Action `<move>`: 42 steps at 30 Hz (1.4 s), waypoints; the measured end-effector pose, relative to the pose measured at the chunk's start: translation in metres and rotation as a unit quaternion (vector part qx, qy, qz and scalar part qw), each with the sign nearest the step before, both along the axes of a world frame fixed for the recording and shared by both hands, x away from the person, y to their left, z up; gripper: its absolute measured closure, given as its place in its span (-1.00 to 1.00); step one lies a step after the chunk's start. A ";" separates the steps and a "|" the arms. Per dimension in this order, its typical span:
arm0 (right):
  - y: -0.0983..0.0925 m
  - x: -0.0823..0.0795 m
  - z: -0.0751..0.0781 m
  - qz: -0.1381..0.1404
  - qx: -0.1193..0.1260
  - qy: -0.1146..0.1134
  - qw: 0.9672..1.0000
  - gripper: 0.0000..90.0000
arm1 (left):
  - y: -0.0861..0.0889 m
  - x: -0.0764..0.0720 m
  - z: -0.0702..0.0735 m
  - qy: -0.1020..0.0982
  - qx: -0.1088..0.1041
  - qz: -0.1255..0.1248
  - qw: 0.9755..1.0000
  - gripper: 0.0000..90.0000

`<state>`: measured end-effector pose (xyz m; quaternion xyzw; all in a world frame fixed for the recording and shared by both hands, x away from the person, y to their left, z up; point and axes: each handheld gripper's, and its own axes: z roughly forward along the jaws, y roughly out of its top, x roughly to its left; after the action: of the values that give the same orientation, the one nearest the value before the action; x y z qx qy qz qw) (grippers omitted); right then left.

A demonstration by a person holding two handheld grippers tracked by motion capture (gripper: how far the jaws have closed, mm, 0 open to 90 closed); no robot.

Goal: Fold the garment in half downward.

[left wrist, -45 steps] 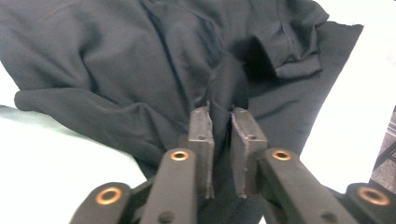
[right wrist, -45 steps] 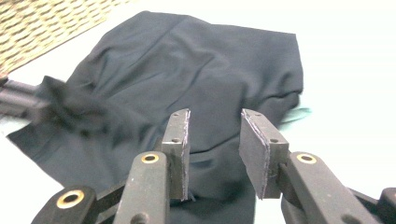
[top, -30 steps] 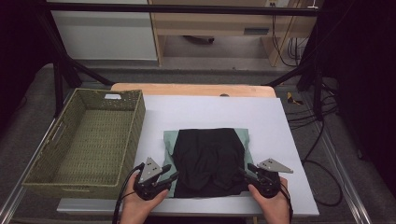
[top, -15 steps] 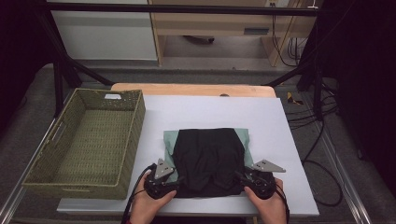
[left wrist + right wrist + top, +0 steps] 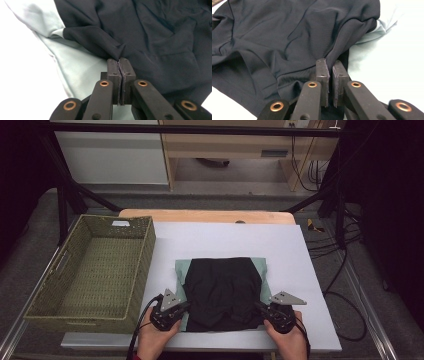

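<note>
On the white surface (image 5: pixel 310 270), near the person's edge beside the basket (image 5: pixel 90 270), the dark garment (image 5: pixel 222 290) lies with both grippers, left (image 5: pixel 120 62) and right (image 5: pixel 329 65), having just closed, fingers pinching its near corners; thin bites of fabric could slip out when lifted.

Black garment (image 5: pixel 223 292), folded, lies flat on the white counter (image 5: pixel 300 260) near its front edge, on top of a pale green cloth (image 5: pixel 180 272) that peeks out at both upper sides. Fabric thin, smooth, slightly wrinkled. Both lower corners are pinched up into small folds, left and right.
</note>
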<state>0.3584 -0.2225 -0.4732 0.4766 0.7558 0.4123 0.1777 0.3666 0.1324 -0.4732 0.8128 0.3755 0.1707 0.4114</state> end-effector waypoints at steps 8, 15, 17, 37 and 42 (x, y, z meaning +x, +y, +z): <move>-0.002 -0.004 0.005 0.006 0.011 -0.009 1.000 0.91 | 0.016 -0.004 0.004 -0.007 -0.004 0.017 1.000 0.98; -0.005 -0.002 0.003 0.004 0.015 -0.003 1.000 0.88 | 0.011 -0.005 0.000 -0.006 0.005 0.015 1.000 0.96; -0.006 -0.003 0.004 0.003 0.018 -0.005 1.000 0.79 | 0.011 -0.006 0.001 -0.011 0.004 0.018 1.000 0.91; -0.003 -0.005 -0.001 0.000 -0.013 0.016 1.000 0.52 | -0.006 -0.015 -0.008 0.004 0.038 0.002 0.999 0.45; -0.003 -0.006 0.000 0.010 -0.016 0.025 0.999 0.95 | -0.008 -0.017 -0.008 0.003 0.038 -0.003 0.999 0.81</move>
<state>0.3524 -0.2259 -0.4736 0.4763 0.7715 0.3893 0.1623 0.3496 0.1247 -0.4808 0.8297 0.3670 0.1814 0.3795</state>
